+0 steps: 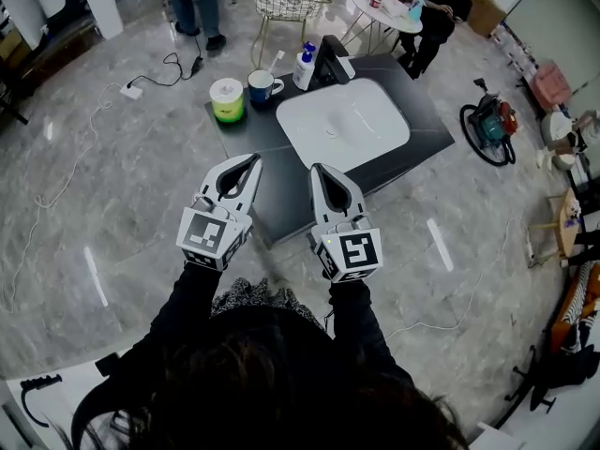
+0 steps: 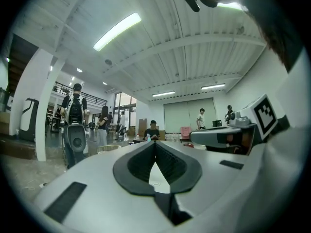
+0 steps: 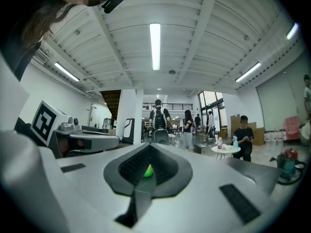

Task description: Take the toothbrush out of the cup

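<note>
A blue cup point(image 1: 263, 87) stands at the far left corner of the dark table point(image 1: 281, 195), with a pale toothbrush point(image 1: 275, 62) sticking up out of it. Both grippers hover side by side over the table's near edge, well short of the cup and pointing level toward it. My left gripper point(image 1: 253, 160) point(image 2: 155, 142) is shut with nothing in it. My right gripper point(image 1: 317, 169) point(image 3: 148, 144) also has its tips together and holds nothing. Neither gripper view shows the cup or the toothbrush.
A white sink basin point(image 1: 343, 123) fills the table's middle. A green-and-white canister point(image 1: 226, 99) stands left of the cup, a soap bottle point(image 1: 304, 67) and a black upright object point(image 1: 330, 59) to its right. Beyond are a wire chair point(image 1: 289, 6), a seated person point(image 1: 441, 12) and floor cables point(image 1: 131, 90).
</note>
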Demonstrator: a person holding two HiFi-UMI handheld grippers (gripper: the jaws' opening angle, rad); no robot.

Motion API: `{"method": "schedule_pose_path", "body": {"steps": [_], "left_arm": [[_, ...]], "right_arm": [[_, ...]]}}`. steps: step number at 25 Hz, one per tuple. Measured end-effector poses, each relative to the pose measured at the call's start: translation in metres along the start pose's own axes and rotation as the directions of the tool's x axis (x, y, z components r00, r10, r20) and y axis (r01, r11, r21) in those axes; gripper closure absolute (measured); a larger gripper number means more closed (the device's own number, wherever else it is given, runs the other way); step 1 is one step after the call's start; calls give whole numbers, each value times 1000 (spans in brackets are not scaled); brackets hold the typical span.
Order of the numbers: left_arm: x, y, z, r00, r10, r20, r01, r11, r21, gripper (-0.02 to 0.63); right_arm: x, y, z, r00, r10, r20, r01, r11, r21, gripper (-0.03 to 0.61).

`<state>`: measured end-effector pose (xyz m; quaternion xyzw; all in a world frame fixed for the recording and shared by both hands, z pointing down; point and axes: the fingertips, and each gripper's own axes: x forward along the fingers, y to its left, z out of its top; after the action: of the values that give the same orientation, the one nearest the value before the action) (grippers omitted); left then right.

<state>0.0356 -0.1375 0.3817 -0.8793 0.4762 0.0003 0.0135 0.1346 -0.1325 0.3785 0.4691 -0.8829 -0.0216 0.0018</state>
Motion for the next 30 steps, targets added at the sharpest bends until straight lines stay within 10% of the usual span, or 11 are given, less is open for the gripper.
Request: {"method": "schedule_pose_path", "body": {"steps": [15, 30], "left_arm": [[5, -3, 0, 988, 150, -33, -148, 988, 32, 605], [55, 58, 2, 984, 178, 3, -178, 983, 35, 604]], "right_arm": [[6, -13, -3, 987, 155, 29, -156, 988, 20, 574], [63, -40, -12, 992, 123, 2, -123, 992, 18, 574]]}}
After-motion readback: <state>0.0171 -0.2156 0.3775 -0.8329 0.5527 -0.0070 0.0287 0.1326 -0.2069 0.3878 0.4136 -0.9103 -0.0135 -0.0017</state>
